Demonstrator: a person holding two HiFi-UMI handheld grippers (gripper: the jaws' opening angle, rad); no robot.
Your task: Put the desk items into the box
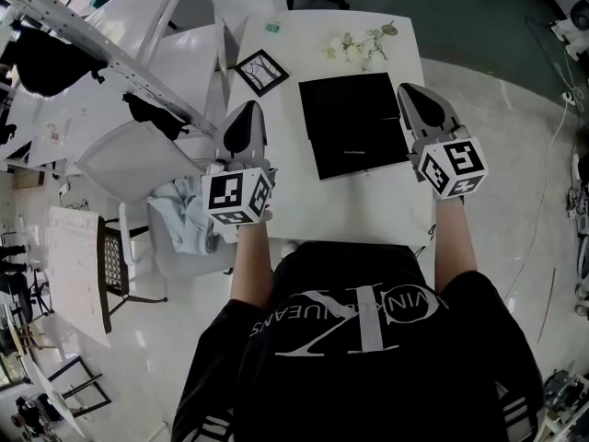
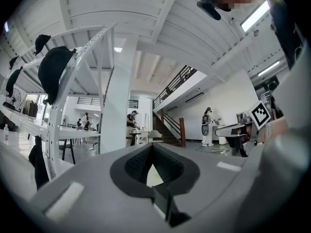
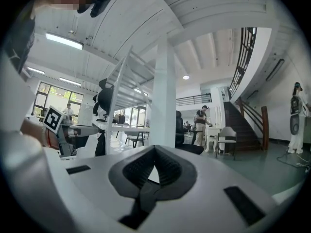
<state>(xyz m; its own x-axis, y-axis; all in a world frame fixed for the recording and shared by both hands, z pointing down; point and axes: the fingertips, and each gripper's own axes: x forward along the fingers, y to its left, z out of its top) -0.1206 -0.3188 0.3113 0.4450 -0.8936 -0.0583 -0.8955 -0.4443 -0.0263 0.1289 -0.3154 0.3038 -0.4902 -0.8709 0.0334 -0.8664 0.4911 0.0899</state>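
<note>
A flat black box (image 1: 354, 122) lies closed on the white desk (image 1: 340, 212). Behind it are a black-framed picture (image 1: 261, 71), a sprig of pale flowers (image 1: 361, 46) and a small teal item (image 1: 272, 28). My left gripper (image 1: 242, 129) is held upright over the desk's left edge, its jaws shut with nothing between them. My right gripper (image 1: 425, 109) stands upright at the box's right edge, also shut and empty. In both gripper views the closed jaws (image 2: 152, 147) (image 3: 154, 148) point up and out across the hall, away from the desk.
A white metal rack (image 1: 110, 44) with dark garments slants along the left. A white chair (image 1: 138, 159) and a bundle of pale cloth (image 1: 184, 217) sit by the desk's left side. Cables (image 1: 552, 155) trail on the floor at right. People stand far off in the hall (image 2: 208, 126).
</note>
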